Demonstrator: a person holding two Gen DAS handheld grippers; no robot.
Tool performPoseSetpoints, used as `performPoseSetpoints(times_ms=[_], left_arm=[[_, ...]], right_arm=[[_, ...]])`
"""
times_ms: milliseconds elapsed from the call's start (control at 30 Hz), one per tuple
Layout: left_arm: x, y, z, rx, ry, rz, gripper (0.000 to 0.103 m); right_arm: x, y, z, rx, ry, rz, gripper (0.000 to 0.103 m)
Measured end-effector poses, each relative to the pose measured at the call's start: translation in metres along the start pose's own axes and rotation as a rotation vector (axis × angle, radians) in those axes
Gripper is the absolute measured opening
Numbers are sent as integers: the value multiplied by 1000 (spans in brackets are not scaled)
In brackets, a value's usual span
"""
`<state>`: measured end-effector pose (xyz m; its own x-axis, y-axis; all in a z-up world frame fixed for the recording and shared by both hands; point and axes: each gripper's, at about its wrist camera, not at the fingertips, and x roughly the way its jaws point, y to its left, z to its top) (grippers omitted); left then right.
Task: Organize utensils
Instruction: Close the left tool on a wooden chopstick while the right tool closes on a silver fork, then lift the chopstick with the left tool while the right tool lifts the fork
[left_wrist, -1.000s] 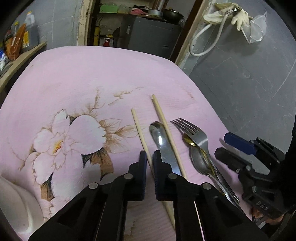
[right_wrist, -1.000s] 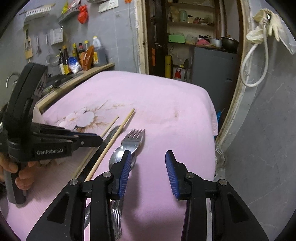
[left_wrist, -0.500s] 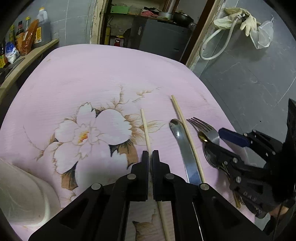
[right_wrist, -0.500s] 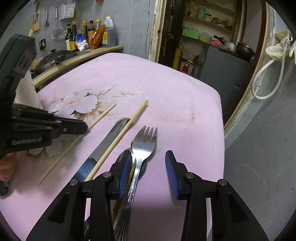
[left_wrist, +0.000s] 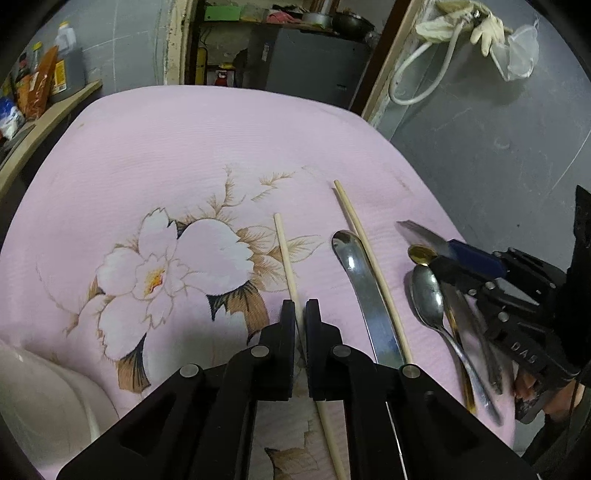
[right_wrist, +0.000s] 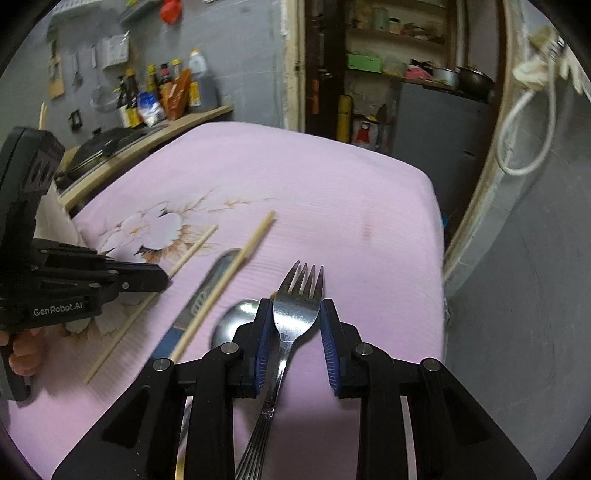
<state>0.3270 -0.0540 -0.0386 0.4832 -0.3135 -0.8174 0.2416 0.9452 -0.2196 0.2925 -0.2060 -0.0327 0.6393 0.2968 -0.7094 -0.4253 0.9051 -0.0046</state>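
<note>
On the table draped in a pink cloth printed with a large white flower (left_wrist: 192, 155), the left claw (left_wrist: 300, 308) has its black fingers drawn together on a pale wooden chopstick (left_wrist: 286, 254), which runs from between the fingertips toward the far side and reappears below them on the near side. Just to its right lies a steel table knife (left_wrist: 364, 288) with a blue handle visible in the right wrist view, and a second pale wooden chopstick (left_wrist: 369, 266) rests along the knife's right edge, crossing over it. Further right, a silver spoon (left_wrist: 428, 295) lies beside a small gold-coloured spoon (left_wrist: 421, 254), partly hidden under the other tool. The right claw (right_wrist: 297, 314), with blue ribbed pads (right_wrist: 263, 347), sits around the head of a silver four-tined fork (right_wrist: 297, 310); the left pad appears to touch the fork while a narrow gap shows at the right pad, so the fingers look nearly closed but not firmly clamped, though motion blur makes this uncertain. The fork's tines point toward the far side, its handle running back between the fingers. A white rounded object (left_wrist: 40, 398) sits at the near left edge of the table.
</note>
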Motion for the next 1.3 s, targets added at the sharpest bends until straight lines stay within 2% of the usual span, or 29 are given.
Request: performPoseSetpoints(times_ms=[133, 233, 433, 500, 600, 700, 900, 1000, 1033, 1133, 1300], left_arm=[[7, -3, 10, 28, 42, 13, 5], [10, -2, 14, 28, 55, 10, 5], [10, -1, 12, 32, 30, 14, 5], [9, -1, 10, 20, 19, 12, 4], [4, 4, 6, -18, 15, -39, 2], [-8, 4, 1, -25, -22, -58, 2], [-49, 0, -11, -24, -173, -86, 2], [-74, -6, -21, -9, -290, -90, 2], [-85, -8, -27, 1, -352, -88, 2], [-104, -15, -36, 16, -465, -58, 2], [-126, -20, -45, 6, -601, -34, 2]], right_arm=[[5, -9, 2, 48, 27, 19, 24], [12, -4, 9, 31, 67, 12, 24], [18, -7, 18, 57, 126, 13, 25], [17, -5, 18, 50, 125, 0, 24], [11, -6, 15, 65, 97, -3, 23], [3, -3, 10, 69, 43, -13, 23], [-35, 11, 1, 25, -142, -61, 22], [-55, 21, -2, -4, -249, -89, 22], [-62, 25, -4, -8, -288, -96, 22], [-75, 33, -8, -7, -372, -105, 22], [-97, 47, -8, -1, -514, -108, 22]])
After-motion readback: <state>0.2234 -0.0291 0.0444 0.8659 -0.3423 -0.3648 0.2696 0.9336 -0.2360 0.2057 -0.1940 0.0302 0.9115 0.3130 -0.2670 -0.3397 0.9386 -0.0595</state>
